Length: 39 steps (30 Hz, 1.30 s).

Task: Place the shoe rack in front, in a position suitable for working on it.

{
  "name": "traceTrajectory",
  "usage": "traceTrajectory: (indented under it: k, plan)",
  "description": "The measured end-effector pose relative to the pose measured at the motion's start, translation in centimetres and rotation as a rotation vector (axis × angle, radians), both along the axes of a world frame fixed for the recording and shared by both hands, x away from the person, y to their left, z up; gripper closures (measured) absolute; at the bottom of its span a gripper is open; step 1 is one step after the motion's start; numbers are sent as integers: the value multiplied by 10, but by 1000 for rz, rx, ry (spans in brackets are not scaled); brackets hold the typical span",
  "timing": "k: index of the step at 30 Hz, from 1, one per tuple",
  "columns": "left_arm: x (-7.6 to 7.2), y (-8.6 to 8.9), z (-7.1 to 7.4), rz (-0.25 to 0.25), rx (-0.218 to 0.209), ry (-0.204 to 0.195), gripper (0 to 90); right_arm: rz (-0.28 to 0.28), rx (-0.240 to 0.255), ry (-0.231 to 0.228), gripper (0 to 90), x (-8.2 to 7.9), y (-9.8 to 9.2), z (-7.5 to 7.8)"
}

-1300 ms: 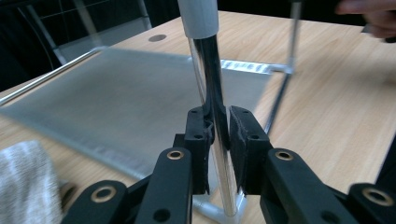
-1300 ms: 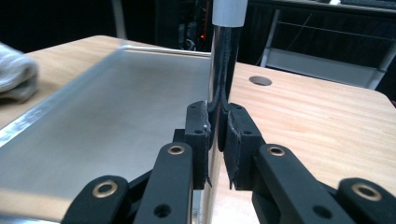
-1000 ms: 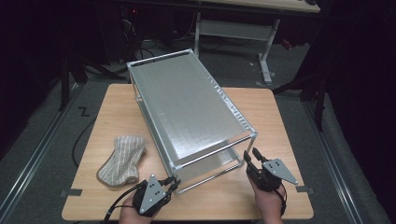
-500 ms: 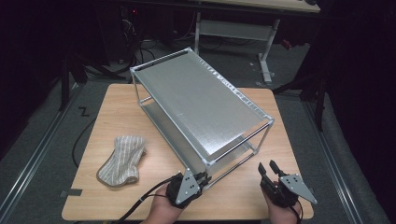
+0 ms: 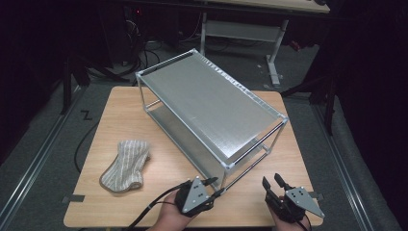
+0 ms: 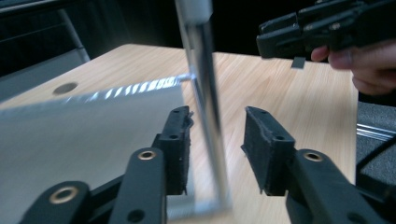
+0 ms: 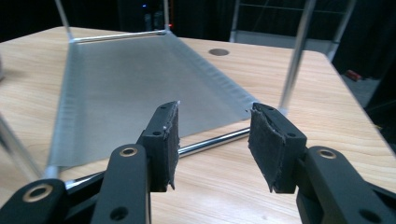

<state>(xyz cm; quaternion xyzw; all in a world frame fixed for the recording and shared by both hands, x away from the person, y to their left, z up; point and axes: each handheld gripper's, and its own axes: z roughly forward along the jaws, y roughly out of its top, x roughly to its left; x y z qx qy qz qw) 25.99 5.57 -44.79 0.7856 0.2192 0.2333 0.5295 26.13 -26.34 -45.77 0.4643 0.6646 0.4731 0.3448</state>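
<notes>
A silver two-shelf metal rack [image 5: 211, 103] stands on the wooden table [image 5: 120, 115]. My left gripper [image 5: 215, 186] sits at the rack's near corner. In the left gripper view its jaws [image 6: 217, 119] have just been opening, and the corner post [image 6: 205, 93] stands between the pads untouched. My right gripper [image 5: 272, 180] is a little to the right of that corner, clear of the rack. Its jaws [image 7: 212, 123] have also just opened further and hold nothing. They face the lower shelf [image 7: 140, 79] and the low front bar [image 7: 210, 142].
A striped cloth mitt [image 5: 126, 163] lies on the table left of the rack. The other hand and its gripper [image 6: 317, 28] appear at the upper right of the left gripper view. A dark floor and a metal desk frame [image 5: 240, 29] lie beyond the table.
The rack went from tilted toward me to standing level. My left gripper let go of the corner post and opened. My right gripper drew back to the right, away from the rack.
</notes>
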Motion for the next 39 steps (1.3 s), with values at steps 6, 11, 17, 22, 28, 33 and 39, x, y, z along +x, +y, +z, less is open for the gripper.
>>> traceTrajectory:
  k: [6,11,17,22,28,33,39]
  plan:
    - [-6,74,-6,167,9,0,548,67,8,-6,499,-6,25,2]
    - [-2,125,-13,309,-14,25,547,138,4,-40,495,-15,48,7]
    - [1,140,-20,356,-5,31,544,231,-5,-48,495,-18,74,7]
    - [-5,135,-22,348,54,16,528,284,-7,-50,510,-17,89,8]
    - [-17,147,-18,381,44,4,523,310,-28,-54,585,-9,98,7]
    - [-19,173,-17,462,39,29,515,325,-27,-66,705,-4,103,8]
    - [-13,201,-27,581,64,99,459,327,-38,-66,800,-1,105,8]
